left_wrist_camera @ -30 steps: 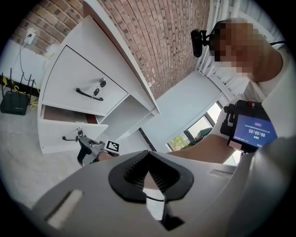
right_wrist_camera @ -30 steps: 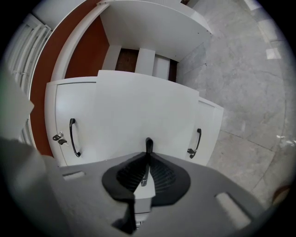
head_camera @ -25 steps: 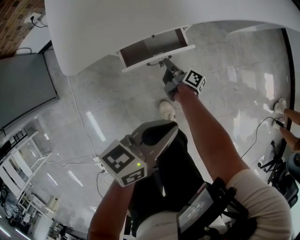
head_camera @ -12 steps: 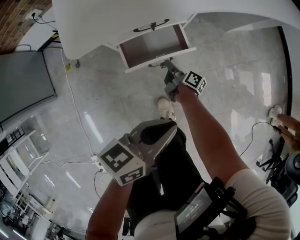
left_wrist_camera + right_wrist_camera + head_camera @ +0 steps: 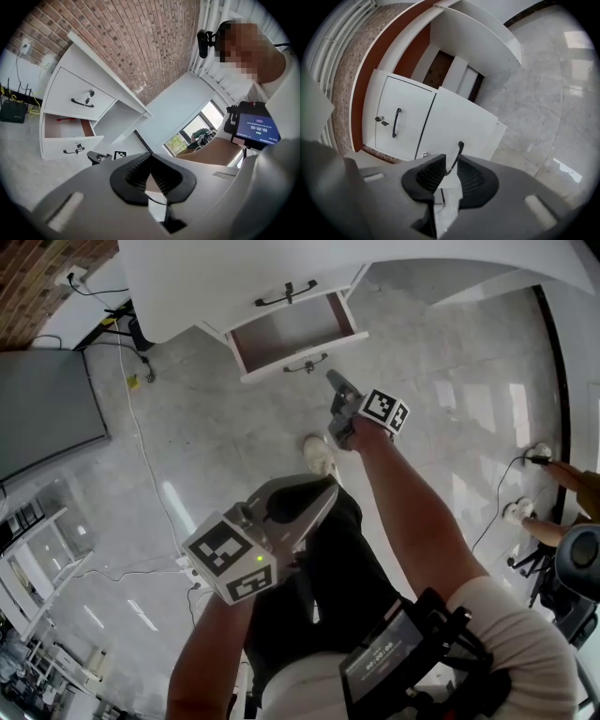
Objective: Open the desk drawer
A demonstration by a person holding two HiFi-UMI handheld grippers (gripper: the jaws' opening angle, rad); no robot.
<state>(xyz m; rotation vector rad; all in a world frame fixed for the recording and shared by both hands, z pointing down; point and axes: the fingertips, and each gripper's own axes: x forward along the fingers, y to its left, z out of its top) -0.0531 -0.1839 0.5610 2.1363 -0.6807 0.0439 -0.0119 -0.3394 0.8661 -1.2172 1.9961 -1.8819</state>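
Drawer (image 5: 295, 334) stood well out, job seemingly done: my right tool (image 5: 333, 381) slightly parted, apparently just off the handle (image 5: 306, 366), left tool (image 5: 323, 495) closed, empty.

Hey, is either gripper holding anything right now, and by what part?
Nothing is held. The right gripper has its jaws apart, just short of the drawer handle; the left gripper is shut and empty.

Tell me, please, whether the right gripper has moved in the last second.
Yes. In the head view the right gripper has backed away from the drawer handle, down and right; floor now shows between them.
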